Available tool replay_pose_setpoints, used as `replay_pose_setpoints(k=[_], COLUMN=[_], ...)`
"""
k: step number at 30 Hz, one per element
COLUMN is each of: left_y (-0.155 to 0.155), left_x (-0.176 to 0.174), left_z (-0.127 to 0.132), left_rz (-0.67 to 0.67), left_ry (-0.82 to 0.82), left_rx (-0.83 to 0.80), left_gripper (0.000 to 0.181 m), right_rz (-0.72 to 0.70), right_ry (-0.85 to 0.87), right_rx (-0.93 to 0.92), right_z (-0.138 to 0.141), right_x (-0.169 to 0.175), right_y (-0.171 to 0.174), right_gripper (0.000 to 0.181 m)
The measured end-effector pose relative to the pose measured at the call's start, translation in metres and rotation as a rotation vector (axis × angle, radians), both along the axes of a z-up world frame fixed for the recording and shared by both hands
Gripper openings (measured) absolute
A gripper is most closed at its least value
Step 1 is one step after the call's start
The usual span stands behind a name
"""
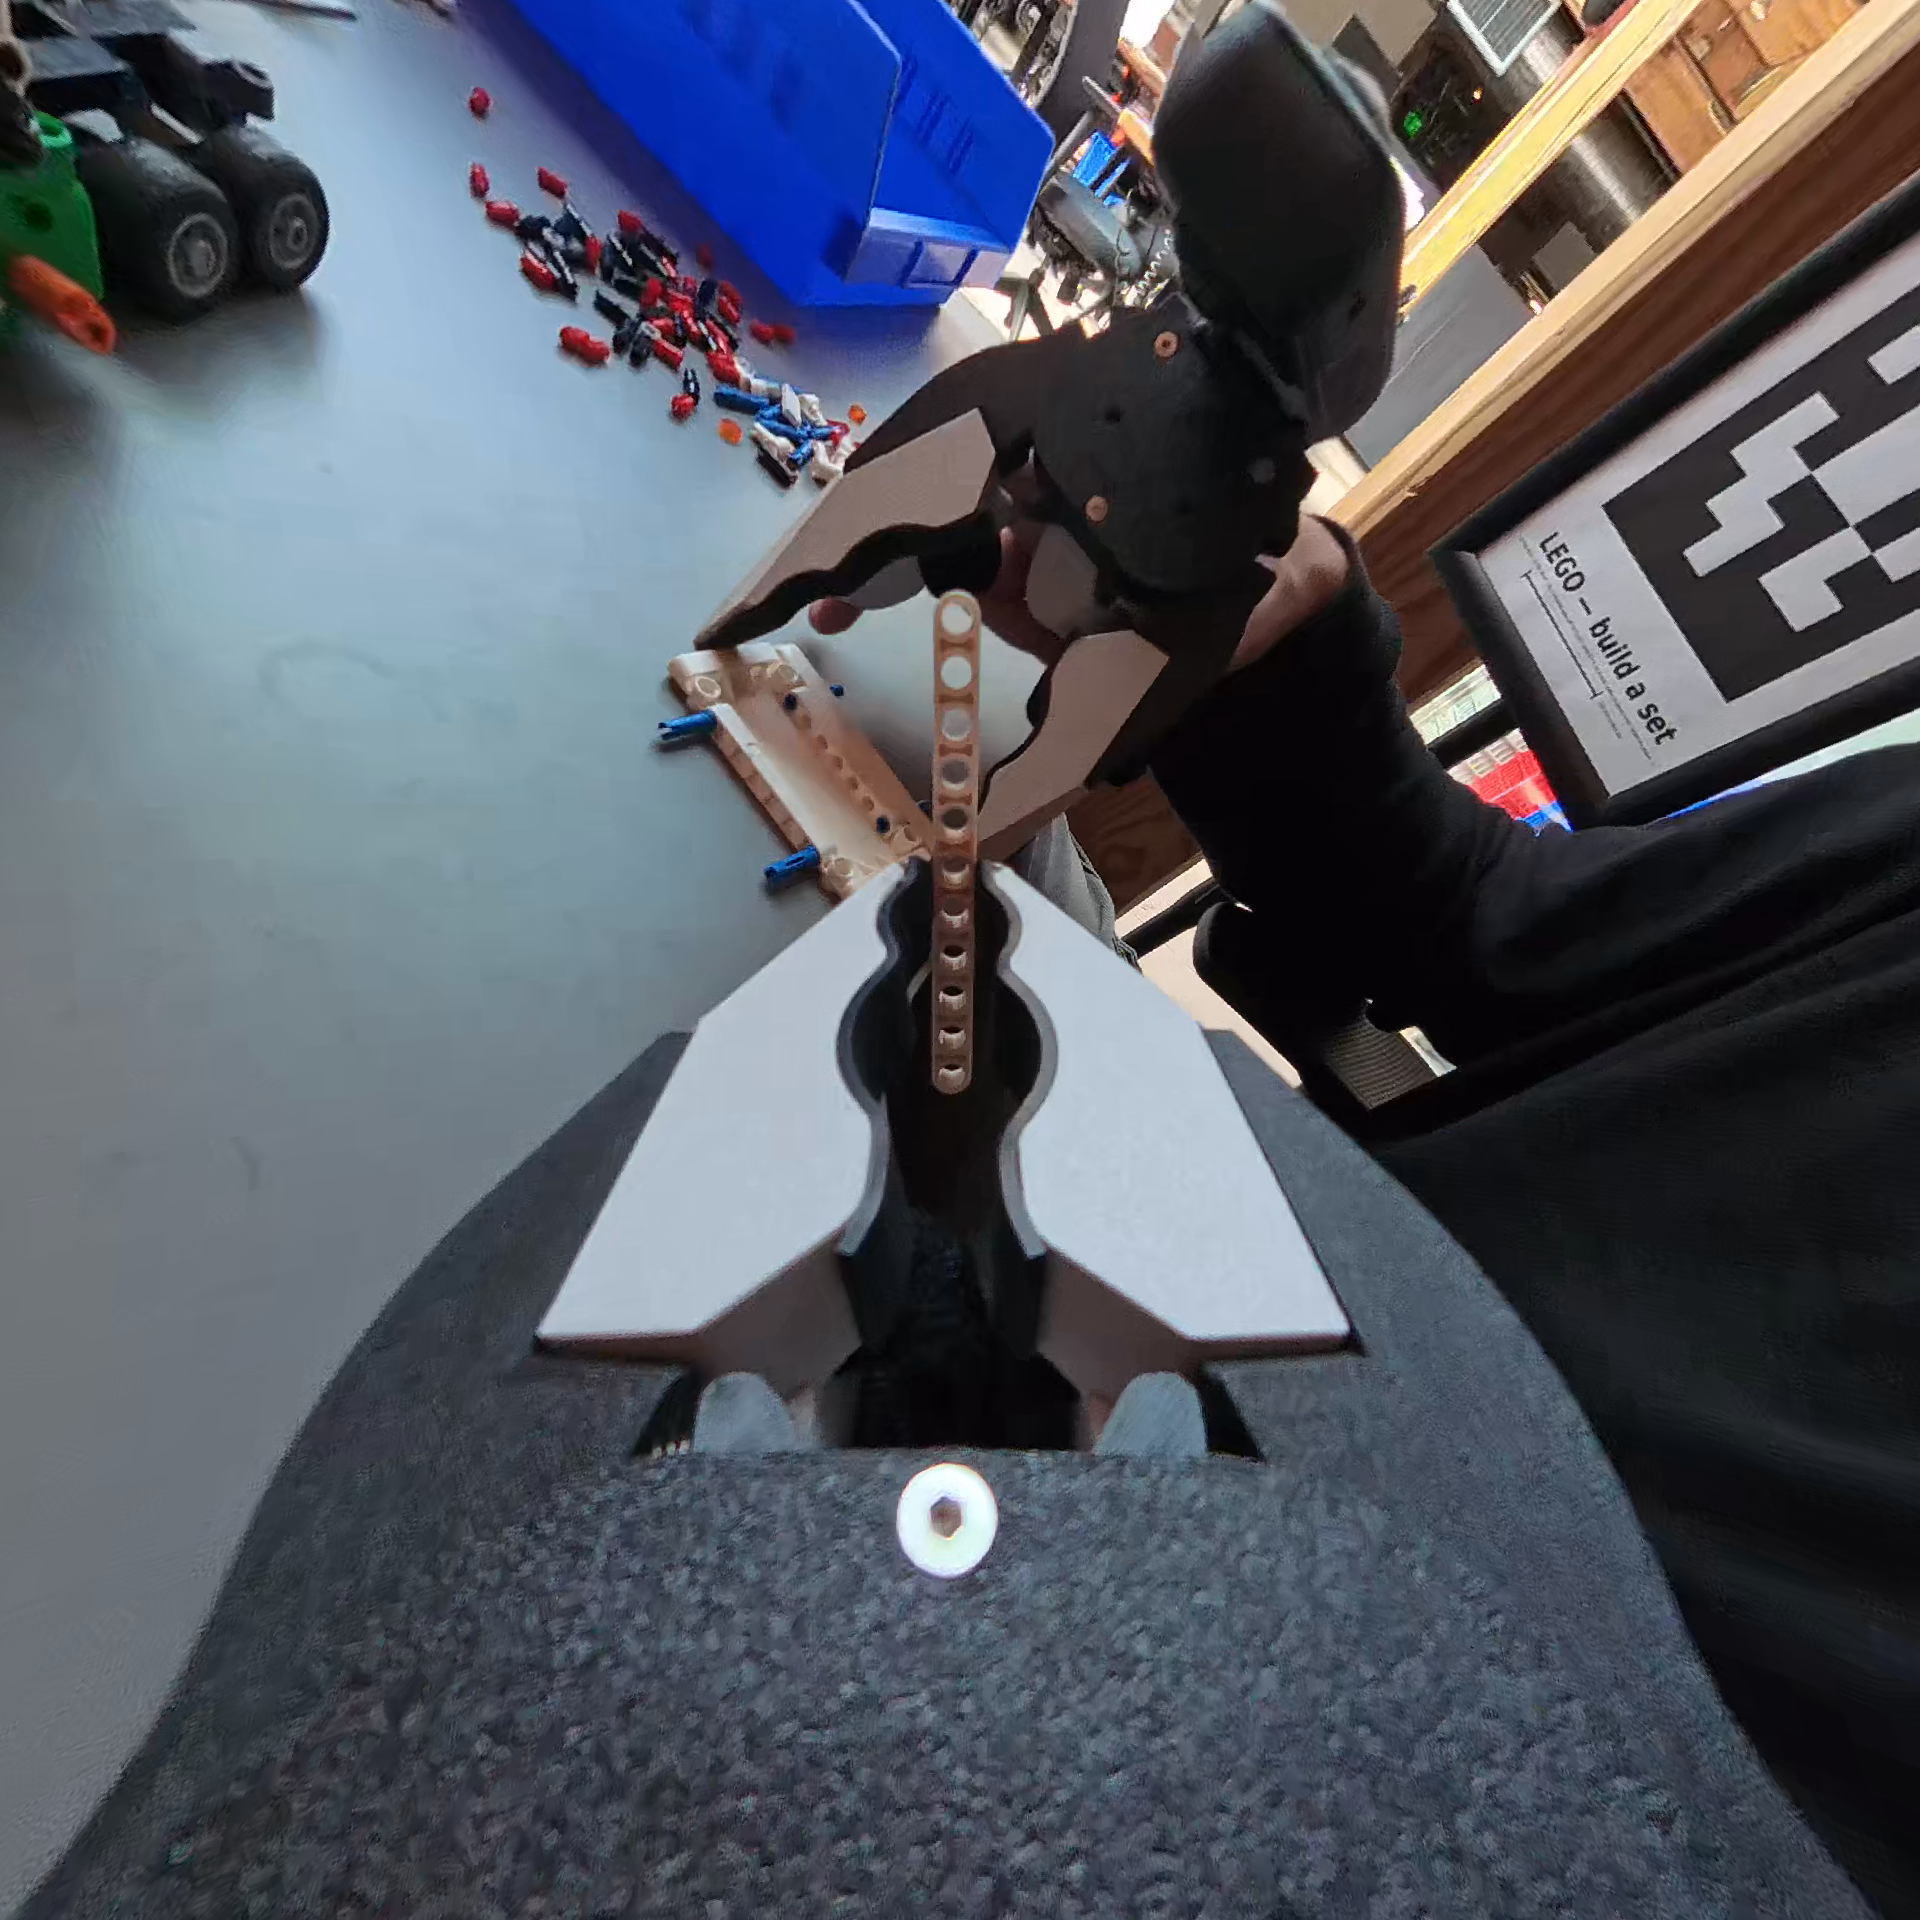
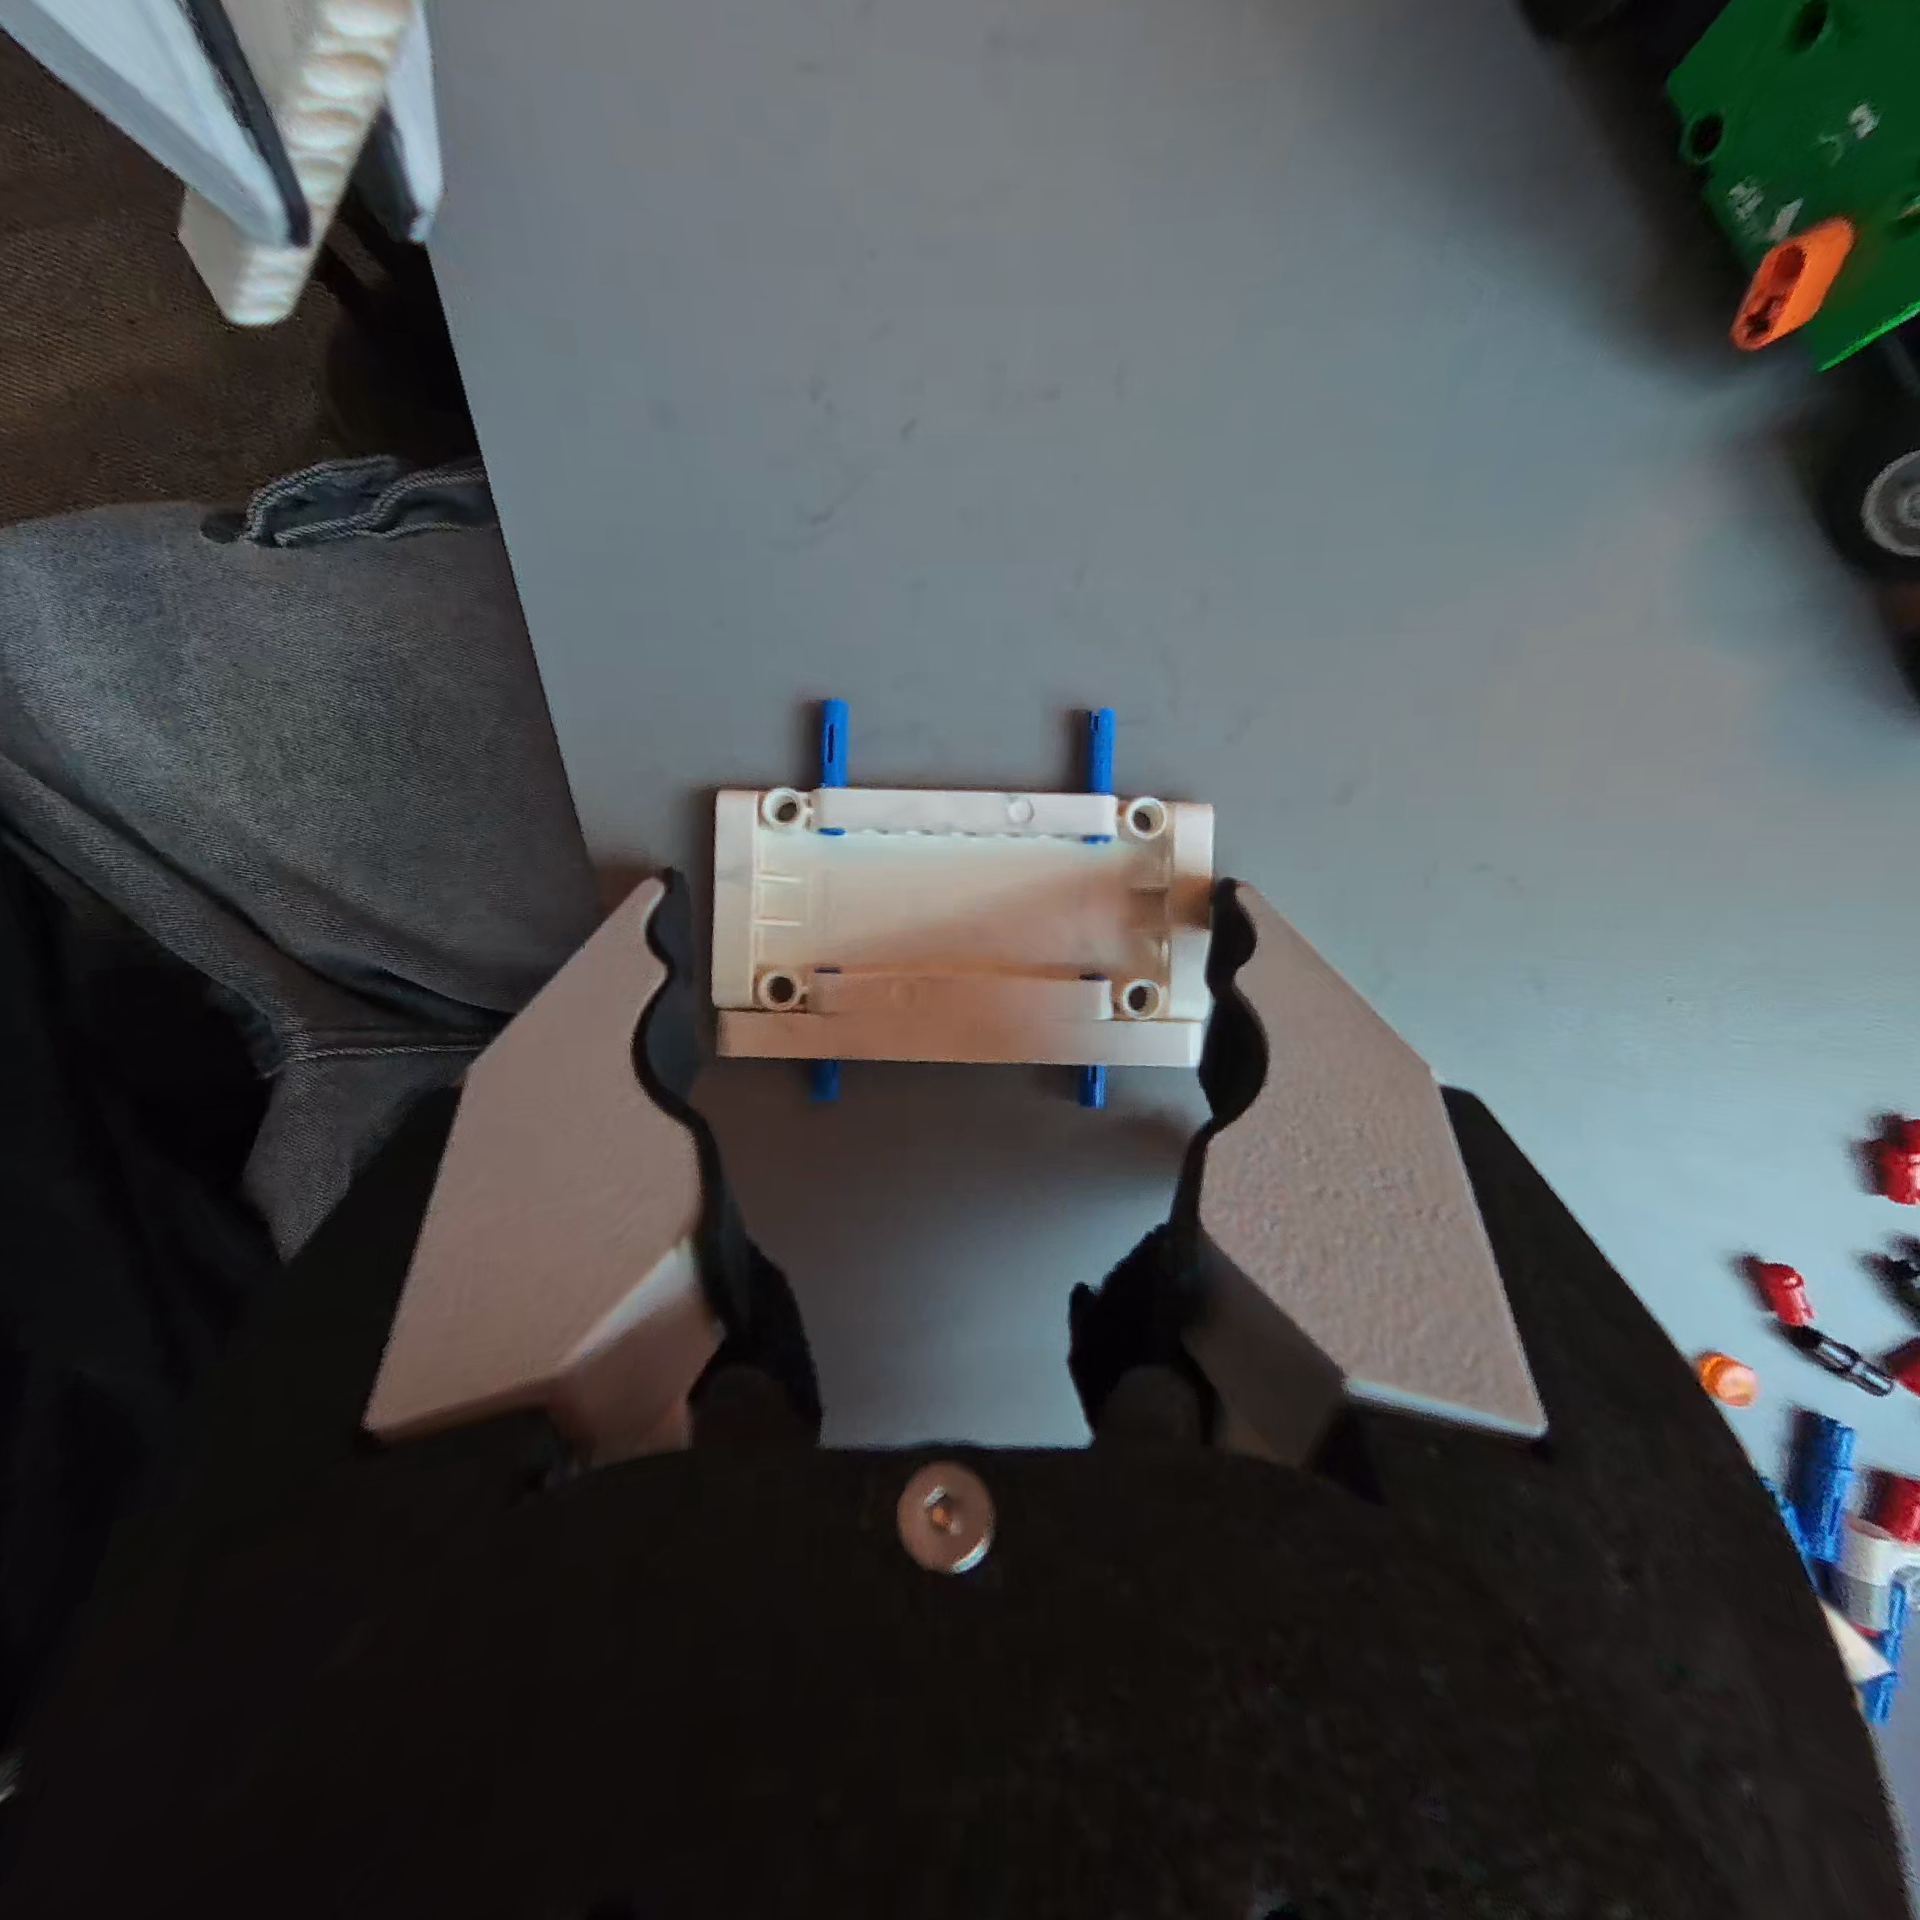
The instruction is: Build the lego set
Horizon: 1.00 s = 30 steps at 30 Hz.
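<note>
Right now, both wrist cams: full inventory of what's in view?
white frame: 1, white, flat on the table near its edge, between the right gripper's open fingers
blue pins: 4 ends showing, blue, sticking out of the frame's long sides
white beam: 1, white with holes, held in the left gripper
loose small parts: many, red, blue, black, orange, scattered on the table
blue bin: 1, blue, far side
truck model: 1, green and black with wheels, far corner
marker sign: 1, black and white, beside the table
table: 1, grey
left gripper: shut on beam
right gripper: open
</note>
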<state>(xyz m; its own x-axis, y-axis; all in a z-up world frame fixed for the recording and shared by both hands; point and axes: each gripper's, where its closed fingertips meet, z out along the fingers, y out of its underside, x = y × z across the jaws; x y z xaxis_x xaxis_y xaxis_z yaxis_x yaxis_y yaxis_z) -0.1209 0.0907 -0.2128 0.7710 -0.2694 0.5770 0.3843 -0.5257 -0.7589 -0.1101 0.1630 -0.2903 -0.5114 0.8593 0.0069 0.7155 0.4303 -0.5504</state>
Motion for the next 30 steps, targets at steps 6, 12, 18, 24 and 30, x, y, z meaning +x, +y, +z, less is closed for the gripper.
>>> replay_pose_setpoints(k=[6,12,18,24,30], left_y=[0.001,0.015,0.033,0.039,0.039], left_x=[0.0,-0.011,-0.014,-0.014,-0.018], left_z=[-0.017,-0.027,-0.02,-0.025,-0.025], left_rz=[0.033,0.083,0.069,0.04,0.046], left_ry=[-0.123,-0.157,-0.277,-0.347,-0.288], left_rx=[-0.076,-0.115,-0.105,-0.13,-0.127], left_gripper=[0.006,0.006,0.006,0.006,0.006], right_rz=[0.069,0.11,0.11,0.139,0.108], right_ry=[0.028,0.287,0.478,0.547,0.53], right_rx=[0.014,0.087,0.133,0.272,0.262], right_z=[0.002,0.024,0.049,0.038,0.034], right_x=[0.005,-0.007,-0.018,-0.021,-0.023], right_y=[-0.013,-0.012,-0.012,-0.019,-0.012], right_gripper=[0.092,0.091,0.091,0.092,0.092])
